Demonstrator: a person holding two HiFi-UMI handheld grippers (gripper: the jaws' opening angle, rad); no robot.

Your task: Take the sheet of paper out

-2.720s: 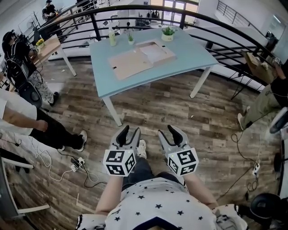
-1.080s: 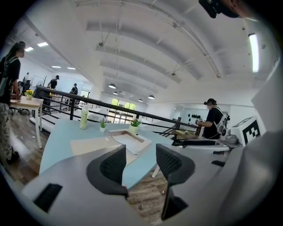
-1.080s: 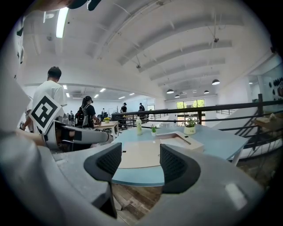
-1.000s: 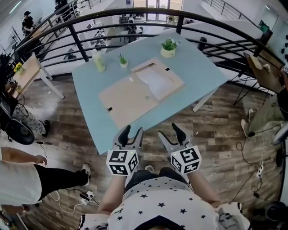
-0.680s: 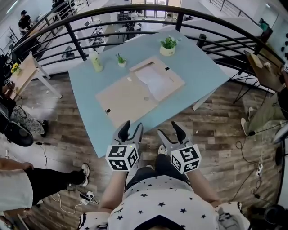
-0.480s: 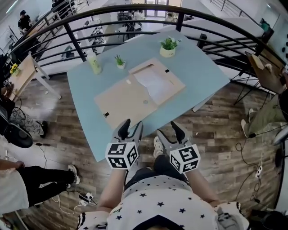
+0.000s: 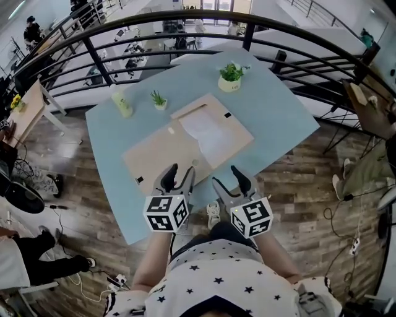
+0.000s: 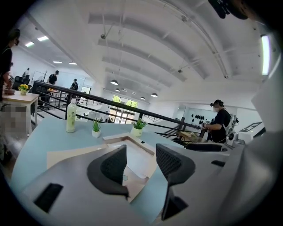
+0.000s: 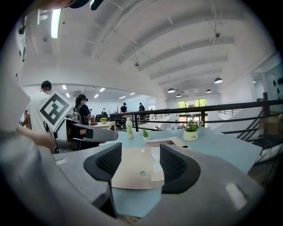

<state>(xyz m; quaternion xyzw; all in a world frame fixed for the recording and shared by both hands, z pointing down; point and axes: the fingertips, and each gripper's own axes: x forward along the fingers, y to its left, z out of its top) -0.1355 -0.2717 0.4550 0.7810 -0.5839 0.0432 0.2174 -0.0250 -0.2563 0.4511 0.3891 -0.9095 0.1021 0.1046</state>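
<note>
Seemingly untouched, paper (image 7: 207,133) lies in the folder (image 7: 158,155); left gripper (image 7: 179,172) and right gripper (image 7: 226,176) gape wide, empty.

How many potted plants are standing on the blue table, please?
2. The small plant stands near the far edge, just right of the pale bottle. The larger plant, in a white pot, stands further right, beyond the open folder. None seems hidden.

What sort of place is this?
Probably an open-plan office or lab on a raised floor: a railing edges it, a table stands beside, and desks and people lie beyond.
</note>
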